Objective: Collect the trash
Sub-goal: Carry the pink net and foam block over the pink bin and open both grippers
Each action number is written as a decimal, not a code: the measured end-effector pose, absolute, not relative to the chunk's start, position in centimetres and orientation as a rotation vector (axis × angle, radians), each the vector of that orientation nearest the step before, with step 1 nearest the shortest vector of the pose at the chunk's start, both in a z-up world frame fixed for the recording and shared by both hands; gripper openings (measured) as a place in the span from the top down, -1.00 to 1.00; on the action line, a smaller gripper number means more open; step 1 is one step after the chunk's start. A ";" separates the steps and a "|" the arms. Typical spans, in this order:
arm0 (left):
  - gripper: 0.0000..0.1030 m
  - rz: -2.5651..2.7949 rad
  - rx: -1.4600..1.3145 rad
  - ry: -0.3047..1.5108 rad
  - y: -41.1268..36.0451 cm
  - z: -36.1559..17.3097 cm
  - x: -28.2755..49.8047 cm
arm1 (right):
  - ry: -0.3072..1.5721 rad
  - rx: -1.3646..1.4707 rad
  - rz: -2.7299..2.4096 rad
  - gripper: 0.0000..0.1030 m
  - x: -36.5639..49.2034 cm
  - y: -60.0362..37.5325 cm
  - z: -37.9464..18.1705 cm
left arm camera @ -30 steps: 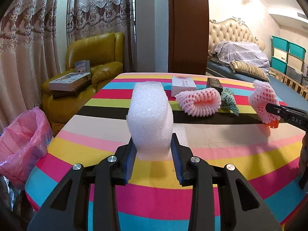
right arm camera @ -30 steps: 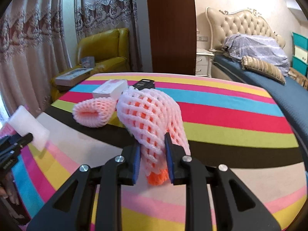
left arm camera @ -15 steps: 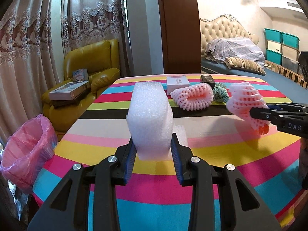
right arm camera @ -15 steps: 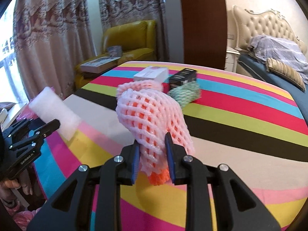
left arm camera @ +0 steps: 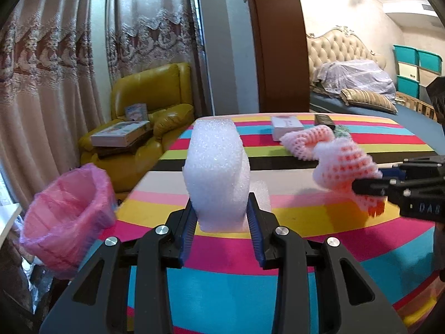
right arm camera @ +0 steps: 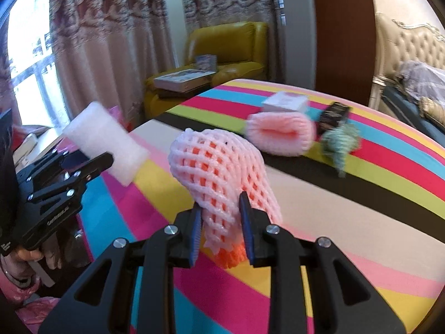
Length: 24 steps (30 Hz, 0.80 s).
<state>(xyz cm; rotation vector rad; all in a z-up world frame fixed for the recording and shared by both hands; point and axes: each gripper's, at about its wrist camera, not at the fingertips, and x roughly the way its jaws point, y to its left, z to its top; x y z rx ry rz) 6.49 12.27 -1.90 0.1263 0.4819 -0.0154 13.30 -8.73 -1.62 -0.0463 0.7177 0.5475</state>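
Observation:
My left gripper (left arm camera: 221, 208) is shut on a block of white bubbly foam (left arm camera: 217, 172), held upright above the left part of the striped table (left arm camera: 250, 278). A pink-bagged trash bin (left arm camera: 66, 214) stands on the floor, low and to the left of it. My right gripper (right arm camera: 221, 217) holds a pink foam fruit net (right arm camera: 214, 164) with an orange inner layer. Its jaws are opening slightly and the net is still pinched between the pads. The left gripper (right arm camera: 91, 161) with its foam block (right arm camera: 105, 142) shows at the left of the right wrist view.
On the far side of the table lie another pink net sleeve (right arm camera: 281, 135), a green net (right arm camera: 340, 142), a white box (right arm camera: 286, 101) and a black box (right arm camera: 333, 115). A yellow armchair (left arm camera: 150, 117) with boxes stands behind the bin, before curtains. A bed is at the right.
Both grippers have carried their loads leftward across the table. The bin has come nearer in the left wrist view. The right gripper has swung left, toward the left gripper.

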 end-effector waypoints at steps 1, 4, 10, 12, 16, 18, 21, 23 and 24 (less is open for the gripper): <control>0.37 -0.006 0.123 0.476 12.9 -1.7 6.3 | 0.723 -0.052 0.563 0.49 13.3 -8.0 -1.6; 0.37 0.017 0.101 0.466 14.5 -1.2 6.0 | 0.729 -0.057 0.600 0.49 13.2 -6.3 -1.5; 0.37 0.068 0.107 0.455 17.3 -1.1 5.0 | 0.731 -0.022 0.704 0.52 13.7 -2.7 -0.4; 0.37 0.084 0.086 0.457 18.7 -1.0 5.0 | 0.744 -0.022 0.743 0.52 14.1 -1.2 -0.3; 0.37 0.153 0.058 0.447 22.0 -0.4 4.8 | 0.749 -0.052 0.808 0.52 14.9 2.9 0.3; 0.37 0.190 0.041 0.435 23.8 0.3 4.4 | 0.744 -0.061 0.836 0.52 15.4 4.7 0.7; 0.37 0.243 0.035 0.426 26.6 1.3 4.1 | 0.734 -0.068 0.883 0.52 16.2 7.9 1.5; 0.37 0.279 0.035 0.421 28.4 2.0 3.9 | 0.726 -0.069 0.917 0.52 16.8 10.2 2.1; 0.37 0.298 0.031 0.428 29.6 2.2 3.9 | 0.720 -0.071 0.927 0.52 16.9 11.1 2.4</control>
